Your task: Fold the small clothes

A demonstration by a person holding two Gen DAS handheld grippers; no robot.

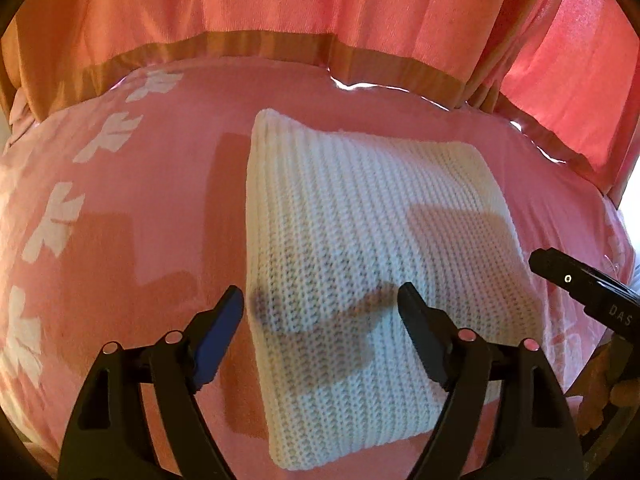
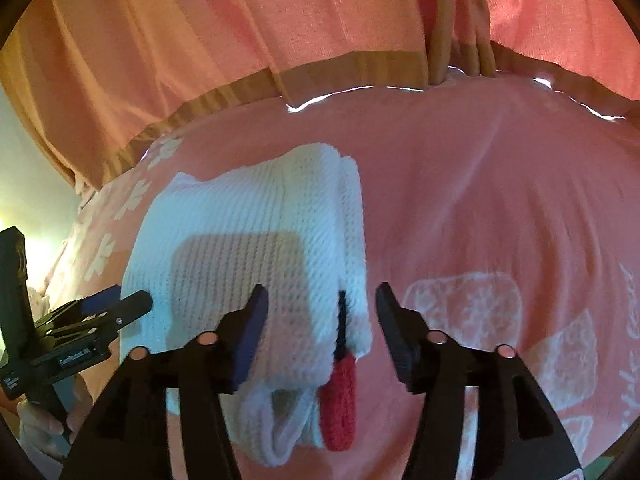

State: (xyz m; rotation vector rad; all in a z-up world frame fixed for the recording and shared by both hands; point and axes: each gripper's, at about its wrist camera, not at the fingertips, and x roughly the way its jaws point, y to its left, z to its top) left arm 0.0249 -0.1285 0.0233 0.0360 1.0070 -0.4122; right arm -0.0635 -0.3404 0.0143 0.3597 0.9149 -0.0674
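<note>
A white knitted garment lies folded into a rectangle on the pink bedsheet. In the right wrist view the garment shows stacked folded edges on its right side, with a red knitted part and a black strip sticking out at its near end. My left gripper is open and empty, hovering over the garment's near left edge. My right gripper is open and empty above the garment's near right edge. The left gripper also shows at the left of the right wrist view.
Pink and tan curtains hang along the far side of the bed. The sheet has white flower prints at the left and white square prints at the right. The right gripper's body enters the left wrist view at the right.
</note>
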